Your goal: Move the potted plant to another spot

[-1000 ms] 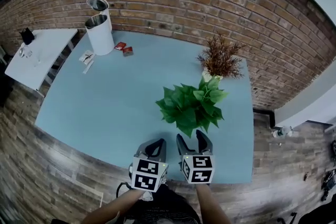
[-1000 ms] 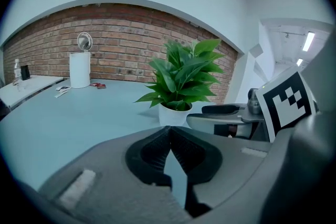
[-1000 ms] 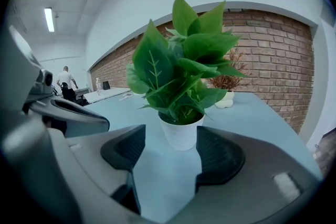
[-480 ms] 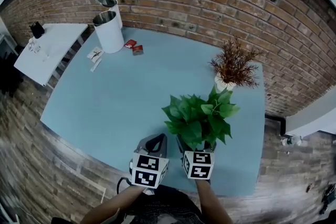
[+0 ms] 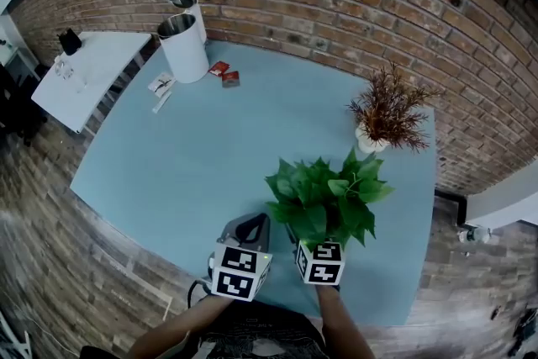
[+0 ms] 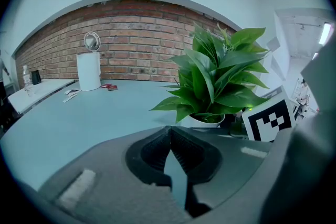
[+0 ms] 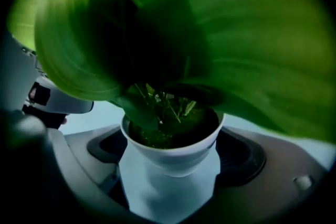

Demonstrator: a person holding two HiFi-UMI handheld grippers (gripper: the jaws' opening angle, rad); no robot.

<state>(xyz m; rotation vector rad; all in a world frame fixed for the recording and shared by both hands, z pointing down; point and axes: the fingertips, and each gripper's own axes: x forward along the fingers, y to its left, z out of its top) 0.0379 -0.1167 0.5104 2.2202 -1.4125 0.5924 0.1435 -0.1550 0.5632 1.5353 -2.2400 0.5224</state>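
Observation:
The potted plant (image 5: 326,197), broad green leaves in a small white pot (image 7: 172,157), stands on the light blue table (image 5: 193,155) near its front right. My right gripper (image 7: 171,168) reaches under the leaves. Its jaws are opening and stand one on each side of the pot, with a small gap at either side. In the head view only its marker cube (image 5: 319,262) shows below the foliage. My left gripper (image 5: 249,225) hovers just left of it, shut and empty, its pads (image 6: 169,131) meeting, with the plant (image 6: 218,78) ahead to its right.
A second pot with a dried brown plant (image 5: 388,108) stands behind the green one, near the brick wall. A white kettle (image 5: 187,42), two red packets (image 5: 225,73) and paper sachets (image 5: 160,86) sit at the table's far left. A white side table (image 5: 84,71) stands beyond.
My right gripper has gone forward and down under the leaves, and its jaws now flank the pot. The left gripper has edged forward beside it, still shut.

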